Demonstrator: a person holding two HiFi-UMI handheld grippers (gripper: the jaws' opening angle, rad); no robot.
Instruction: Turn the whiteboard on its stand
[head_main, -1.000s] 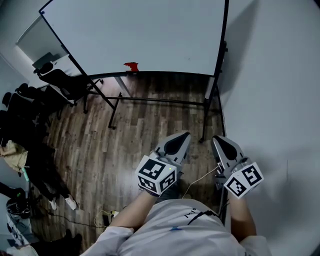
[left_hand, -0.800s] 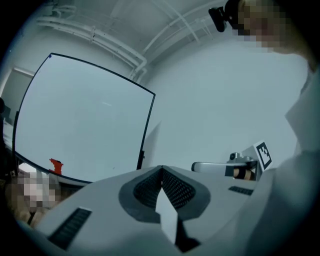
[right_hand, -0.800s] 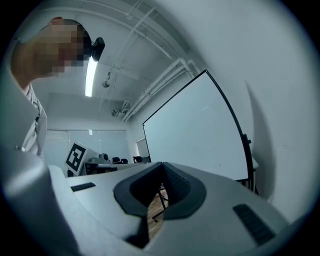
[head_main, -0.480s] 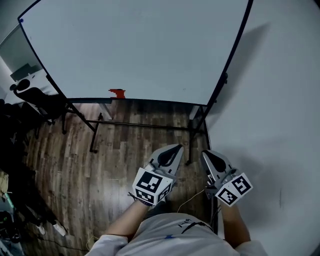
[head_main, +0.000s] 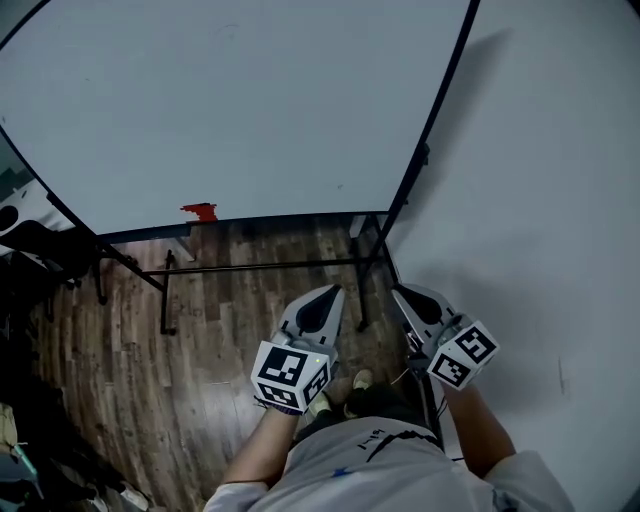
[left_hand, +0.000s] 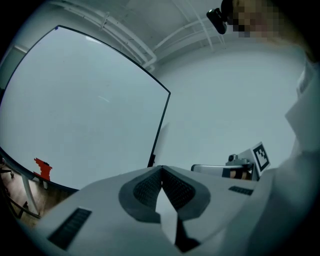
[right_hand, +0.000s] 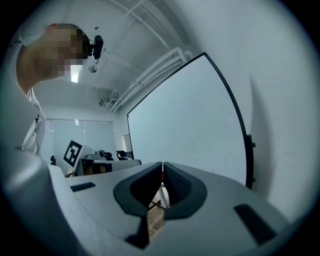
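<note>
Left gripper (head_main: 328, 294) and right gripper (head_main: 402, 294) are held low and side by side, tips pointing forward and angled slightly toward each other. Both sets of jaws are closed tip to tip, with nothing between them. Left forearm (head_main: 262, 445) and right forearm (head_main: 482, 430) are bare.

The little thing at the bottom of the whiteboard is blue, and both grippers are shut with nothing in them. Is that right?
Not quite. The little thing at the bottom of the whiteboard is red, not blue, as the head view shows. The left gripper and right gripper are indeed shut with nothing in them.
</note>
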